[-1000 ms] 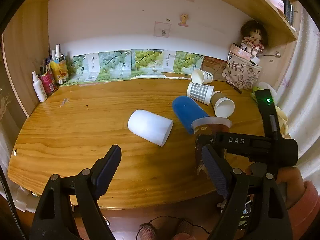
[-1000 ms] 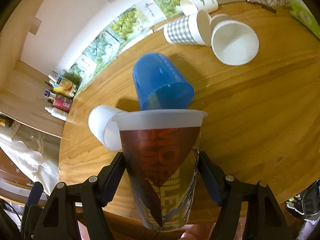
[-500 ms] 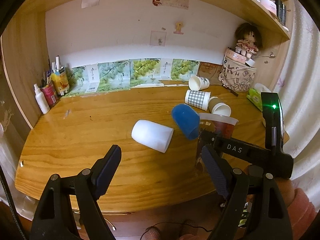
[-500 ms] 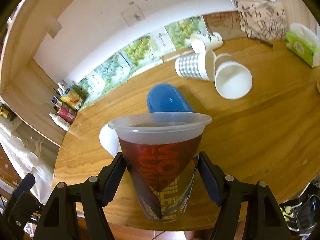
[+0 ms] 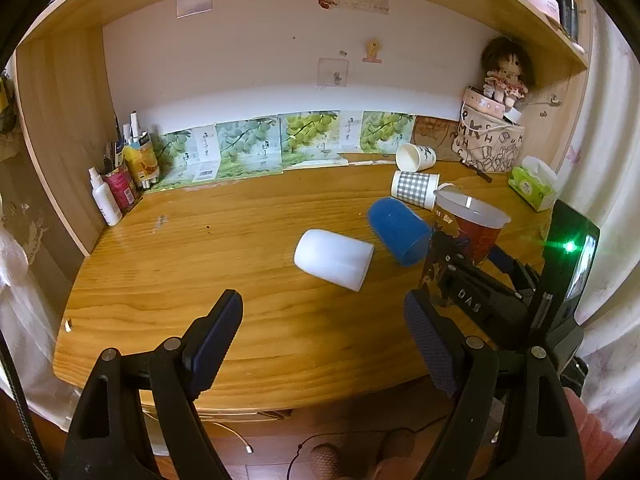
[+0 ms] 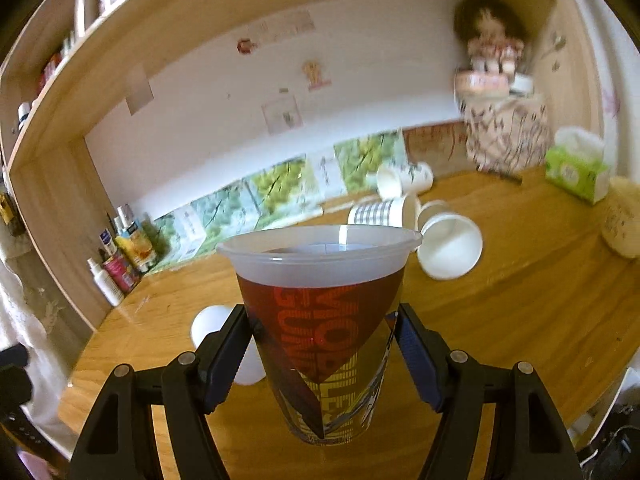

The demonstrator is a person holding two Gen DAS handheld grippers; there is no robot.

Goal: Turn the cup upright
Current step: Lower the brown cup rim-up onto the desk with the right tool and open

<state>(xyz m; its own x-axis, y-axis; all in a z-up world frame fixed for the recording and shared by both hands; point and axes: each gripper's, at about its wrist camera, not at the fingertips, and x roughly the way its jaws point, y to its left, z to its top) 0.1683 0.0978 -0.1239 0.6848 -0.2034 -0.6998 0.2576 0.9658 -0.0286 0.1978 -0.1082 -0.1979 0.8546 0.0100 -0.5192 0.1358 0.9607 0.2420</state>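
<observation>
The printed plastic cup (image 6: 324, 332) is sitting upright, mouth up, clenched between the right tongs (image 6: 322, 344) over the counter's (image 5: 240, 240) near right part. The left tongs (image 5: 320, 336) are hanging released above bare wood by the front edge. Only the left view is showing the blue cup (image 5: 400, 230) lying beside a white cup (image 5: 334, 258).

My right-wrist view is smeared toward the upper right: the doll (image 6: 491, 36) and bag (image 6: 505, 133) blur. The printed cup (image 6: 324, 332) hides most of the white cup (image 6: 210, 326) at lower left.
</observation>
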